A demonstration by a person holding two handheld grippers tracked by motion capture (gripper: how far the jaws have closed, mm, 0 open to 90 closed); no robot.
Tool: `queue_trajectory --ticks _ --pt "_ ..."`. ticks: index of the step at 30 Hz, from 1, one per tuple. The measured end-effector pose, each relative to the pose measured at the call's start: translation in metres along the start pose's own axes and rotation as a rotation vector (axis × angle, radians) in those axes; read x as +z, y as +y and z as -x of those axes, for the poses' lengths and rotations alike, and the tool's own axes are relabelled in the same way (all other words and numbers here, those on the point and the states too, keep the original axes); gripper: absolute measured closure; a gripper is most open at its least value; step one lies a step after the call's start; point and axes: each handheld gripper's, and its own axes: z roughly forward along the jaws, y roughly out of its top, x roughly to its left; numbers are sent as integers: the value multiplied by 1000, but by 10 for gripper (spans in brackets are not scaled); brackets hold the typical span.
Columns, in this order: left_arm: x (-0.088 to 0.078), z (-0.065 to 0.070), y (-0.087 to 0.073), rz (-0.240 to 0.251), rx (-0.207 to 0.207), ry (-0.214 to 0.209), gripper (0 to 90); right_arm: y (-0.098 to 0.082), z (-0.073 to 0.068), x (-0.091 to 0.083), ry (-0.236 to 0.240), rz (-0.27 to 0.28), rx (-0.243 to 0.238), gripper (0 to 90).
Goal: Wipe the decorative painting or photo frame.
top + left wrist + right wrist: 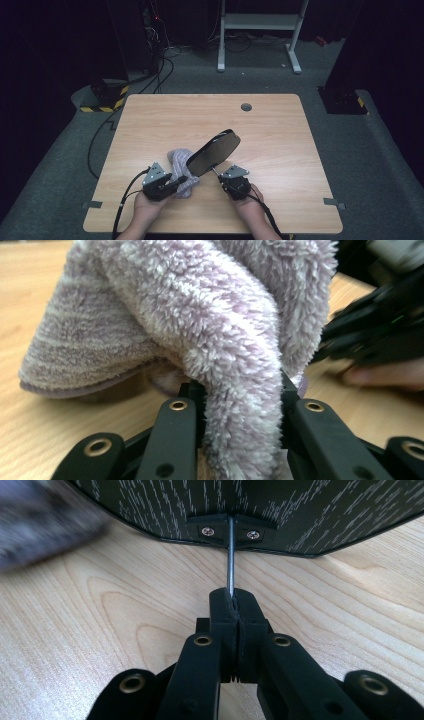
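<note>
A fluffy lilac cloth lies bunched on the wooden table, and my left gripper is shut on a fold of it. In the left gripper view the cloth drapes down between the two black jaws. A dark oval panel with a pale streaked back is held tilted above the table by a thin metal rod. My right gripper is shut on that rod, its jaws pressed together. The cloth sits just left of the panel's lower edge.
A round cable hole is in the table's far side. A white metal frame and cables stand on the floor beyond. A hand and the right gripper appear blurred at the right of the left gripper view.
</note>
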Motion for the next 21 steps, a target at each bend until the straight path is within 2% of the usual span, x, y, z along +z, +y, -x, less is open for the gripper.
queue_trajectory --ticks 7,11,13,18,21 --pt "20 -2 -6 -95 -10 47 727 0 1 0 2 0 4 888" --pt "34 -2 -7 -141 4 94 727 0 0 0 1 -1 5 888" --pt "37 -2 -7 -146 7 107 727 0 0 0 1 -1 7 888" --pt "38 -3 -7 -142 -8 104 727 0 0 0 -2 0 5 887" --pt "35 -5 -5 -114 -41 83 728 0 0 0 -2 -1 7 887"
